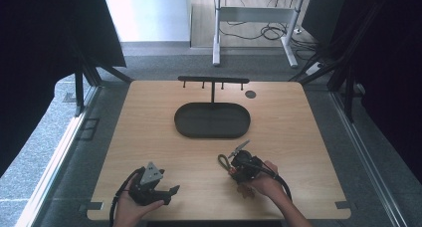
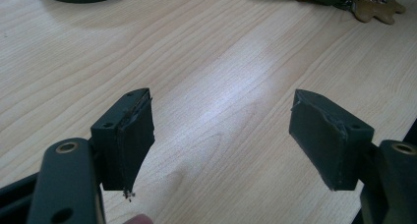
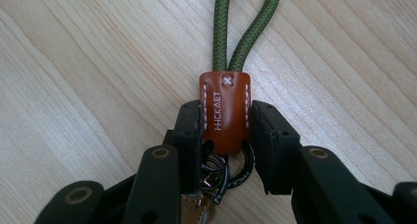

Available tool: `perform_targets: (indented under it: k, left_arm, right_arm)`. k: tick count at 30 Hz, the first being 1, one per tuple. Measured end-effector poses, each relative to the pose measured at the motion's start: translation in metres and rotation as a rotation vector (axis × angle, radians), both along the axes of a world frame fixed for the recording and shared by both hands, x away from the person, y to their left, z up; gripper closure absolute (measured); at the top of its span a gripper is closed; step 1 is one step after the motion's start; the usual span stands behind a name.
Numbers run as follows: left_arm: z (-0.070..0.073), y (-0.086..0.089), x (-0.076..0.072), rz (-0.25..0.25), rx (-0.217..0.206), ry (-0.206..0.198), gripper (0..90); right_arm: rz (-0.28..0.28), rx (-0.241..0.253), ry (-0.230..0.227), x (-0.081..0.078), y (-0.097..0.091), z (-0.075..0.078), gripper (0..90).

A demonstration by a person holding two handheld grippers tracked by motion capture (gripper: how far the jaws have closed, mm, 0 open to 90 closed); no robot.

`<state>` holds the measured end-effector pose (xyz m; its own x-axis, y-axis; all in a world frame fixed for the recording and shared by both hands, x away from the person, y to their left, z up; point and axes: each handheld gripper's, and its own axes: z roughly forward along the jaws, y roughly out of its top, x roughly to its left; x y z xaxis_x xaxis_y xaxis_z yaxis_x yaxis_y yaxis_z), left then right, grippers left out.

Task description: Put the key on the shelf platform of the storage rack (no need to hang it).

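While the keychain's orange leather tab (image 3: 225, 106), stamped "HICKAET" and joining a green cord loop (image 3: 243, 25), sits pinched low over the bench (image 1: 149, 132) by the right hand-held gripper (image 3: 226, 130), the left hand-held gripper (image 2: 221, 135) gapes empty, so hanging it on the rack (image 1: 213, 80) seems next.

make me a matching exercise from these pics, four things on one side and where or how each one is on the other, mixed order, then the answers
Things:
1. left gripper
2. right gripper
3. oval tray
4. green cord loop

States or places:
A. dark, on the table's middle, below the rack of pegs
B. runs out from the top of the brown leather tab
C. jaws wide apart over bare wood, holding nothing
D. jaws closed on the leather tab

Pairs: 1-C, 2-D, 3-A, 4-B
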<state>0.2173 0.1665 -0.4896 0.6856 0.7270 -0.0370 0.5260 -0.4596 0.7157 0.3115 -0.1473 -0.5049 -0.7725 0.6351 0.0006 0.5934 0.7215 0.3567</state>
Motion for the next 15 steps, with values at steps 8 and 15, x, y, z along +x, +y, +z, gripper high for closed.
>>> perform_targets:
  k: [8,15]
  left_arm:
    - [0.0,0.0,0.0,0.001,0.002,0.0,25.5]
    - [0.001,0.0,0.0,0.002,0.002,-0.002,25.5]
  right_arm:
    - [-0.004,0.021,-0.017,-0.001,-0.005,0.01,66.8]
    - [0.003,0.036,-0.047,-0.005,-0.009,0.03,66.9]
